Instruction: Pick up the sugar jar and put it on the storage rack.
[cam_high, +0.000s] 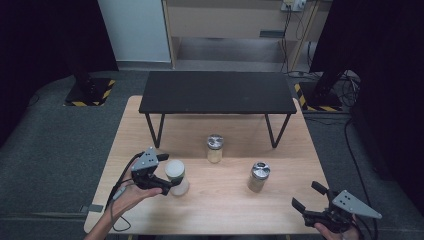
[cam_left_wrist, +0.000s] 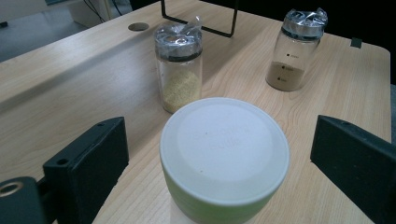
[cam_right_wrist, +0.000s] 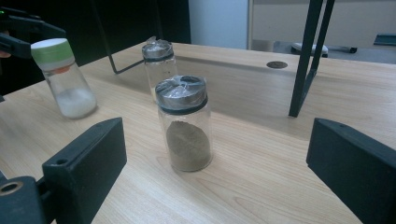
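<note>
Left gripper (cam_left_wrist: 219, 154) down at the near-left part of the table (cam_high: 210, 200), jaws wide, one on each side of the green-lidded jar (cam_left_wrist: 224, 158), clear gaps on both sides, nothing pinched yet. Seen from above: same gripper (cam_high: 172, 184) reaching in from the left, level with the jar (cam_high: 176, 176), jar upright on the wood, white powder in its lower part by the right gripper view (cam_right_wrist: 63, 79). Judged step: lining up for a grasp on that jar, approach nearly done, closing not done.

Right gripper (cam_right_wrist: 215, 172) low at the near-right corner, jaws spread wide and empty, aimed toward the brown-spice jar (cam_right_wrist: 184, 123) but well short of it. In the high view: this gripper (cam_high: 307, 197) off the table edge, near the person's hand, apart from that jar (cam_high: 258, 177).

Farther off: yellow-spice jar (cam_high: 215, 148) near mid-table, foil-capped like the brown one, untouched. Beyond it, black metal shelf (cam_high: 217, 92) on thin legs across the far half of the table, top bare.

Next move, as a judgement: squeeze evenly on the glass below the lid, keep the jar upright, lift straight up without clipping the neighbouring jar.
</note>
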